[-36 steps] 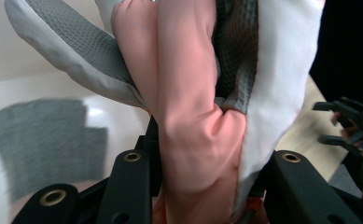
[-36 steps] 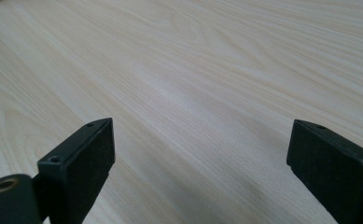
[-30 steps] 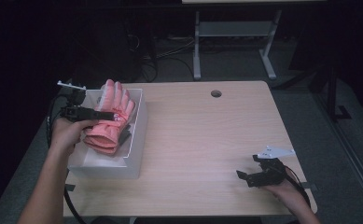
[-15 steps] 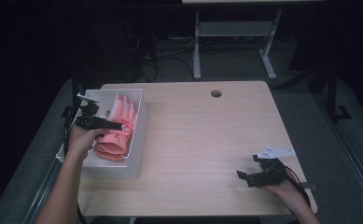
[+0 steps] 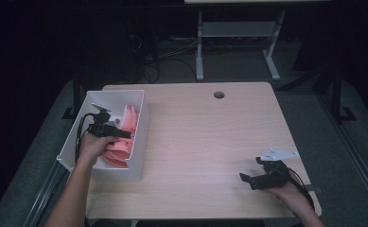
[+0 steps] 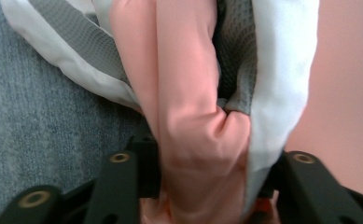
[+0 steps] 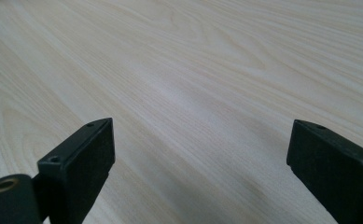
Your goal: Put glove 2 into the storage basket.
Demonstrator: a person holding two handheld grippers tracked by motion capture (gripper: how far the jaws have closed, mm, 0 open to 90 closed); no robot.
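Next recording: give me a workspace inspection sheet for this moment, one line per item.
Surface: light wooden table, bare in the middle, round grommet hole near its far edge.
Job's things: pink glove lying in the white bin at the table's left edge.
Clutter: nothing seen.
Grippers: left tool down in the bin, glove fabric between its jaws, which have just been opening; right tool open over bare wood, nothing between its jaws.
Cables: black cable trailing from the left tool; more on the floor behind.
Surroundings: dark room, grey carpet, metal table frame beyond.
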